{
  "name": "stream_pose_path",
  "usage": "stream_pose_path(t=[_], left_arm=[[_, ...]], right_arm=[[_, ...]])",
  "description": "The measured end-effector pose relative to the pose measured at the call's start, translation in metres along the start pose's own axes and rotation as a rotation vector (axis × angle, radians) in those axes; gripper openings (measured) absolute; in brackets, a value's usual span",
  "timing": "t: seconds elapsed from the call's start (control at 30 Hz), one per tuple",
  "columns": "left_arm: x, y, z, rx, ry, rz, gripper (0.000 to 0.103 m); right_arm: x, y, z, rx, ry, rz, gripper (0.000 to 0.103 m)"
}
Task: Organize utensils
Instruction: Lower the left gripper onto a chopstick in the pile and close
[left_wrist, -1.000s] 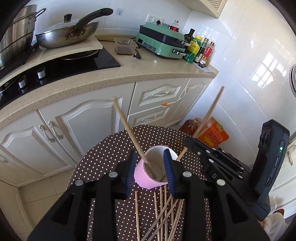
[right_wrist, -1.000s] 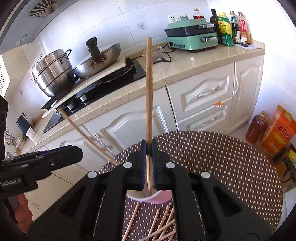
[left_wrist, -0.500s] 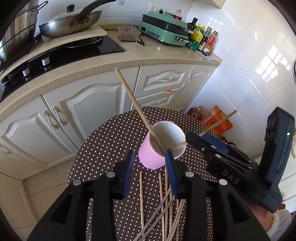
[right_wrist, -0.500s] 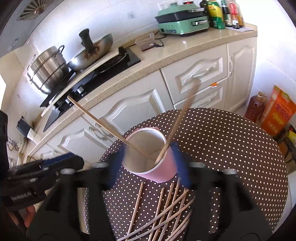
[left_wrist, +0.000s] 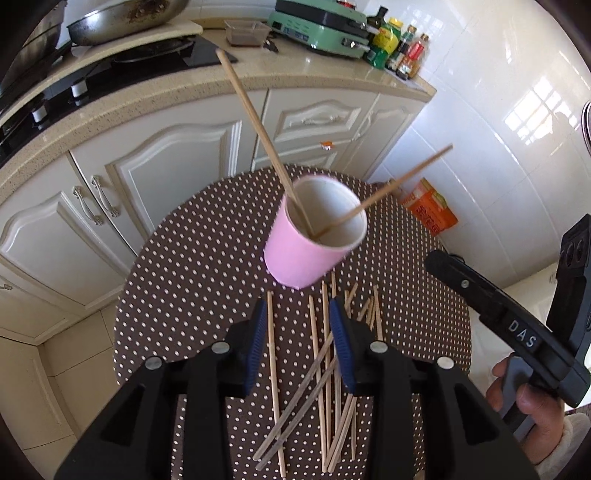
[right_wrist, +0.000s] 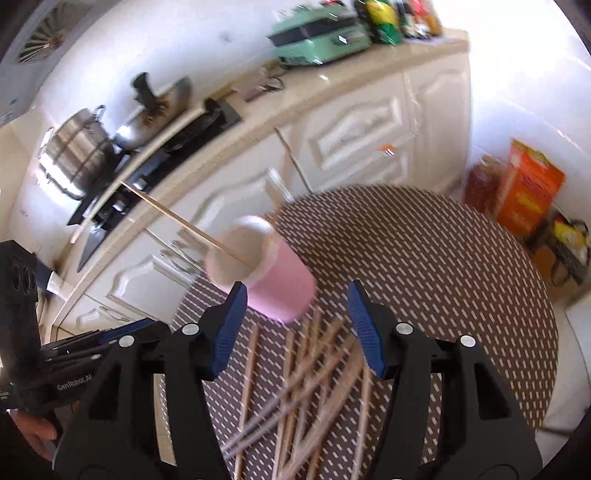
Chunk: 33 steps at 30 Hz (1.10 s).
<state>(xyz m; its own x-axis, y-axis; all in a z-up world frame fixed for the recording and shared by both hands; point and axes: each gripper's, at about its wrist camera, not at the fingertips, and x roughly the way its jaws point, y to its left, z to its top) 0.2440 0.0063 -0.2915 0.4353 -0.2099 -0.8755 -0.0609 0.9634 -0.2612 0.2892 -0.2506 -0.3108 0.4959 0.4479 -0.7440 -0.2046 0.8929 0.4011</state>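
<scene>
Dotted round table (left_wrist: 192, 266): pink cup (left_wrist: 306, 254), loose chopsticks (left_wrist: 325, 373).

The left gripper (left_wrist: 297, 343) is a matte black plastic frame that splits into two broad arms, each ending in a finger lined with a ribbed blue pad (left_wrist: 255, 347). Round silver screw heads sit on the arms behind the pads. The right gripper (right_wrist: 295, 328) has the same build: black arms, ribbed blue pads, silver screws. Seen from the left gripper's camera, the right gripper's side bears white raised letters "DAS", and a tall black housing with round recesses stands just behind that lettering. Seen from the right gripper's camera, the left gripper's side reads "GenRobot.AI" in white. Below the "DAS" lettering, the person's hand (left_wrist: 532, 410) shows a pale fuzzy cuff (left_wrist: 565, 446).
</scene>
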Motion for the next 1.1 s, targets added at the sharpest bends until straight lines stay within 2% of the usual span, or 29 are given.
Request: stream_pose_path(t=[0.23,0.33,0.57,0.8,0.87,1.0,1.1], left_arm=[[0.044,-0.017,-0.025,0.083,0.135,-0.008,0.034],[0.061,-0.022,-0.034,0.107,0.185,-0.002,0.034],[0.098,-0.037,-0.042,0.204,0.253,0.021,0.035],[0.128,-0.053,-0.036,0.264,0.296,0.003,0.035],[0.136,-0.055,-0.035,0.276,0.305,0.014,0.034],[0.147,-0.060,-0.023,0.291,0.313,0.002,0.009],[0.155,-0.061,-0.014,0.293,0.328,-0.017,0.009]], right_arm=[[0.009,-0.041,-0.040,0.071,0.175,-0.105,0.057],[0.013,-0.051,-0.055,0.090,0.232,-0.115,0.057],[0.019,-0.061,-0.075,0.089,0.295,-0.122,0.057],[0.032,-0.065,-0.079,0.094,0.336,-0.100,0.056],[0.037,-0.066,-0.078,0.096,0.351,-0.089,0.054],[0.048,-0.067,-0.075,0.086,0.394,-0.081,0.044],[0.058,-0.063,-0.073,0.077,0.414,-0.080,0.039]])
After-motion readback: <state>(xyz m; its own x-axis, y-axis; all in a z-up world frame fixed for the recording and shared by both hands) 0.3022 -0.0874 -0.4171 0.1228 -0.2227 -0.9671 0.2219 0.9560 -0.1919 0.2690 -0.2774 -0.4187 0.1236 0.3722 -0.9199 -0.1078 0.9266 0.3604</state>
